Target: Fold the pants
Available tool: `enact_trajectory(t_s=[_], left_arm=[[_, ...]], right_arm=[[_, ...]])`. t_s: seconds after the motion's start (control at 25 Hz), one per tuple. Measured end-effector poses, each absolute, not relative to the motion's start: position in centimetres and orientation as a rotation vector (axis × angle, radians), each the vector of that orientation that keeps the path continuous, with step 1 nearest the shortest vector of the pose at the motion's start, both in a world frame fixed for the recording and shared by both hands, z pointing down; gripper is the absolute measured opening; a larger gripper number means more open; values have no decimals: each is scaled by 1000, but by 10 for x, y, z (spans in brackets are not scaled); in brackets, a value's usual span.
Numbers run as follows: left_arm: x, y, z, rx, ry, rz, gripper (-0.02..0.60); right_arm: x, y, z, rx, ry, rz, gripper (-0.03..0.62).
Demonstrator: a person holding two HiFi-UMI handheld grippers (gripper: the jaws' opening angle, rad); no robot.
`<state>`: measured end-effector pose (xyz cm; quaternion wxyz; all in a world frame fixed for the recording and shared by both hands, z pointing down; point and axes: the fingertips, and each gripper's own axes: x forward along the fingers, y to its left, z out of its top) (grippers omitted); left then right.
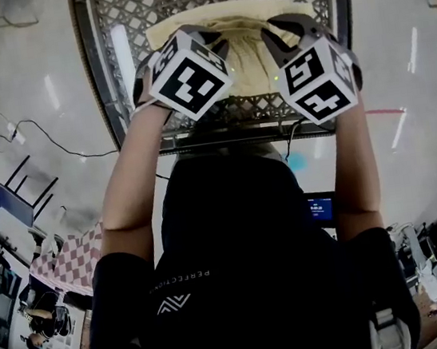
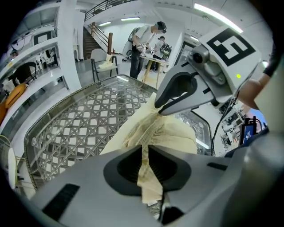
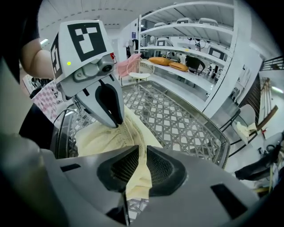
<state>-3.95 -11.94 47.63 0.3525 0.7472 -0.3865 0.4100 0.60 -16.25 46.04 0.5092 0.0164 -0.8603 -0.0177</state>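
Pale yellow pants (image 1: 246, 53) lie bunched on a metal lattice table (image 1: 139, 11). Both grippers stand side by side over the near edge of the cloth. In the left gripper view, my left gripper (image 2: 145, 164) is shut on a thin fold of the pants (image 2: 164, 133), which runs up between its pads. My right gripper (image 3: 143, 166) is shut on another fold of the pants (image 3: 100, 137) in the same way. Each gripper shows in the other's view with its tip pressed into the fabric: the right gripper (image 2: 159, 106) and the left gripper (image 3: 117, 122). From the head view, the marker cubes hide both pairs of jaws.
The table's raised rim (image 2: 31, 142) runs round the lattice top (image 3: 177, 124). Beyond it stand a chair (image 2: 104, 62) and a person (image 2: 142, 44) at a bench. Shelves (image 3: 191, 57) line the far right. Cables (image 1: 35, 131) and a checkered cloth (image 1: 74, 262) lie on the floor.
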Motion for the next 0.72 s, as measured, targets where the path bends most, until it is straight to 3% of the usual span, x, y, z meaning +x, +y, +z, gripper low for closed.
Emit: enact_trajectory(t_s=[0.72], left_arm=[[-49, -120, 488, 1873, -1078, 1027, 47]], right_arm=[[1, -145, 479, -15, -2076, 12, 64]])
